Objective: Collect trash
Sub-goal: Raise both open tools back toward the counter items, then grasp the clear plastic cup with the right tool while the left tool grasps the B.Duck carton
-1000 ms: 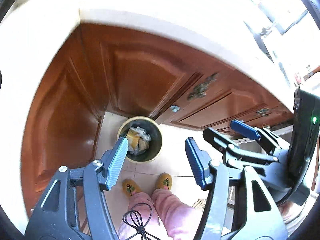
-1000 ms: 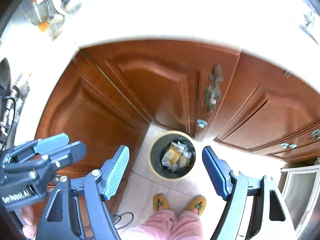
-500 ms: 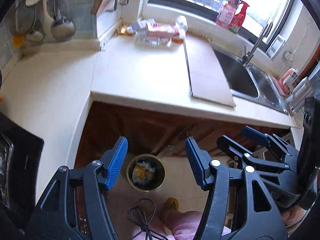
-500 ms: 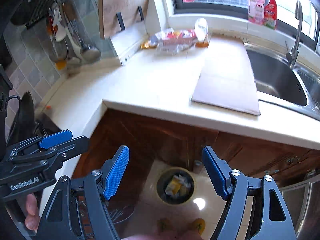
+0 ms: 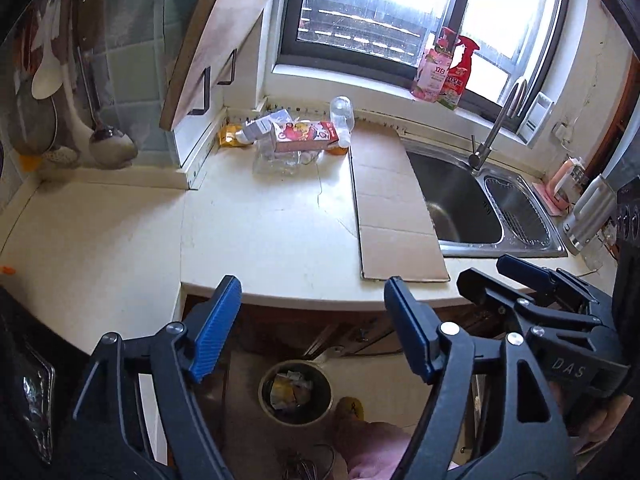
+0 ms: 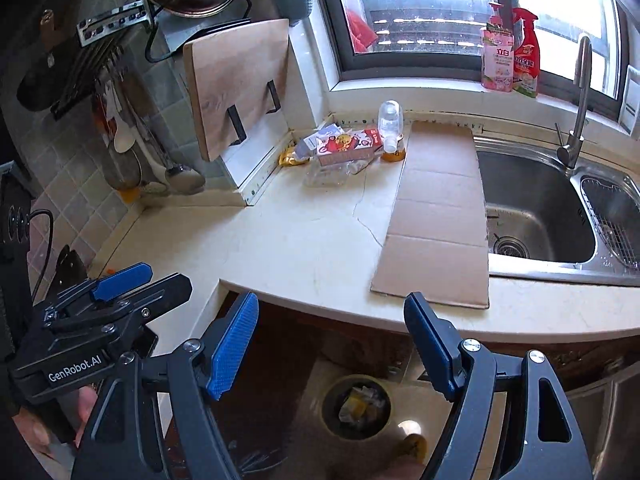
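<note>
A pile of trash lies at the back of the cream counter (image 5: pixel 280 240): a red-and-white carton (image 5: pixel 306 136) (image 6: pixel 346 146), a clear plastic bottle (image 5: pixel 341 114) (image 6: pixel 390 118), a yellow wrapper (image 5: pixel 229 135) (image 6: pixel 289 157) and crumpled clear plastic (image 5: pixel 280 162) (image 6: pixel 332 172). A round bin (image 5: pixel 295 391) (image 6: pixel 357 405) with trash in it stands on the floor below the counter edge. My left gripper (image 5: pixel 314 326) is open and empty. My right gripper (image 6: pixel 332 344) is open and empty, and also shows in the left wrist view (image 5: pixel 500 276). Both are held in front of the counter edge, above the bin.
A flat cardboard sheet (image 5: pixel 394 204) (image 6: pixel 438 216) lies beside the steel sink (image 5: pixel 464 200) (image 6: pixel 540 204) with its tap (image 6: pixel 576 100). A wooden cutting board (image 5: pixel 212 40) (image 6: pixel 240 84) leans at the back left. Detergent bottles (image 6: pixel 508 56) stand on the windowsill. Utensils (image 5: pixel 60 92) hang on the wall.
Both grippers have tilted and risen from facing down at the bin and cabinet doors to facing the countertop. The trash pile and sink have come into view. Both stay open.
</note>
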`<state>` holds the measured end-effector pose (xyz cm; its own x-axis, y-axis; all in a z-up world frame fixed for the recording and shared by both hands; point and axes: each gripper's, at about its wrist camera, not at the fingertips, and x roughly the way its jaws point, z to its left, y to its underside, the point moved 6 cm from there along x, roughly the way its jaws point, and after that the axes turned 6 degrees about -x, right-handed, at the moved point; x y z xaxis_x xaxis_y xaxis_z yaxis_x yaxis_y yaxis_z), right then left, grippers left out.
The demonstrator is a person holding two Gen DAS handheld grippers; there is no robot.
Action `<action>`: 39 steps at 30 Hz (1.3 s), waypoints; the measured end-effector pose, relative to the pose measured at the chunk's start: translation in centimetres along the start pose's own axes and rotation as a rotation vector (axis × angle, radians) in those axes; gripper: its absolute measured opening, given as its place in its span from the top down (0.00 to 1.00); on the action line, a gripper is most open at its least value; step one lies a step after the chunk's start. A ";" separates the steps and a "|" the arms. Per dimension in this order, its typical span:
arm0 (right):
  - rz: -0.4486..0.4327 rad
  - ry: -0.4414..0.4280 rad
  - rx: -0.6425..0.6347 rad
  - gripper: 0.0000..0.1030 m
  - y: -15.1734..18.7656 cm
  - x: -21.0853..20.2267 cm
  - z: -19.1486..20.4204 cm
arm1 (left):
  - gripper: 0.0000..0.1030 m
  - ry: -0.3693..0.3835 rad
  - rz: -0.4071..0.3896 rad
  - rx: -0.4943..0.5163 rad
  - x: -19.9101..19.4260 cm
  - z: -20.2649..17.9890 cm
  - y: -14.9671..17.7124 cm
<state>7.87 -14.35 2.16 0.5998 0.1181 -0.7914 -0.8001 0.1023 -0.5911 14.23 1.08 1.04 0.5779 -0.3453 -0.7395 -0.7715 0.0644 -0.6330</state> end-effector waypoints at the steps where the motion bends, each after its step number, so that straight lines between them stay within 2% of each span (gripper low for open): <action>1: -0.002 -0.003 0.004 0.26 -1.0 0.0 -0.6 | 0.27 0.002 -0.004 0.001 0.4 -0.2 -0.9; 5: -0.016 -0.023 0.025 0.25 -5.8 0.7 -3.1 | 0.26 -0.013 -0.013 0.011 2.6 -1.2 -4.3; 11: -0.030 -0.076 0.027 0.21 -14.3 4.6 -7.9 | 0.26 -0.112 -0.027 0.113 9.2 -3.0 -10.3; 16: 0.023 -0.132 0.021 0.21 -21.8 11.0 -11.3 | 0.26 -0.140 0.026 0.205 16.6 -4.9 -16.0; 22: 0.110 -0.171 0.073 0.21 -28.8 21.3 -16.2 | 0.26 -0.167 0.132 0.295 25.8 -5.7 -21.0; 27: 0.170 -0.177 0.133 0.21 -31.5 31.0 -19.7 | 0.26 -0.210 0.215 0.318 33.2 -4.3 -23.4; 30: 0.200 -0.167 0.171 0.21 -32.2 35.9 -21.3 | 0.26 -0.226 0.246 0.337 36.5 -3.6 -23.9; 32: 0.210 -0.189 0.205 0.21 -32.2 38.7 -21.9 | 0.26 -0.236 0.279 0.375 38.9 -3.5 -24.0; 36: 0.234 -0.205 0.227 0.21 -32.6 44.0 -22.3 | 0.26 -0.268 0.329 0.477 42.1 -3.7 -23.5; 39: 0.278 -0.206 0.220 0.21 -32.5 47.7 -22.2 | 0.26 -0.283 0.353 0.505 43.6 -3.4 -23.5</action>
<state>62.29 -33.95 -19.83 0.3688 0.3641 -0.8553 -0.9239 0.2445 -0.2943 56.60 -18.63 -15.54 0.4143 0.0307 -0.9096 -0.7475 0.5816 -0.3209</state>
